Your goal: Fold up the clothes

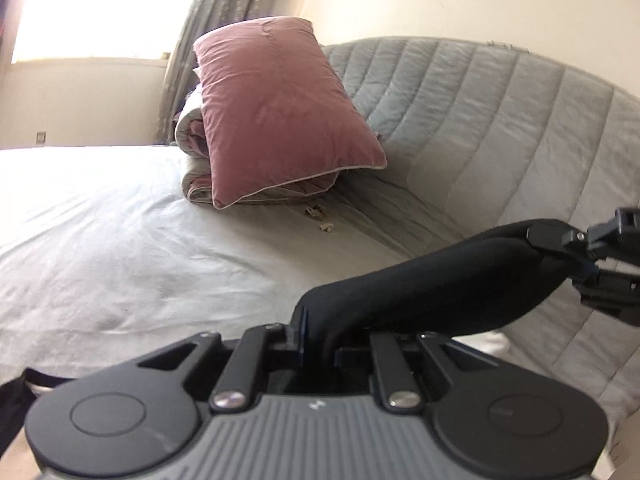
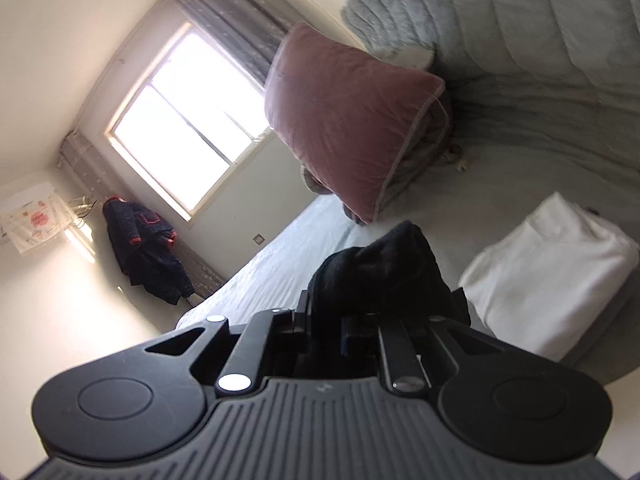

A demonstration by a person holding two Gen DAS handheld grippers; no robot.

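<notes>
Both tongs — left tongs (image 1: 316, 320) and right tongs (image 2: 326, 316) — are clamping one black garment (image 1: 420, 280), stretching it above the bed (image 1: 120, 220); a fold appears under way, calling for level lowering.

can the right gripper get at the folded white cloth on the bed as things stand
Probably not yet: the right gripper is shut on the black garment, which the left gripper also holds. The folded white cloth lies uncovered on the bed.

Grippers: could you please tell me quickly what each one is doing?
Left gripper: shut on the black garment.
Right gripper: shut on the black garment too.
</notes>
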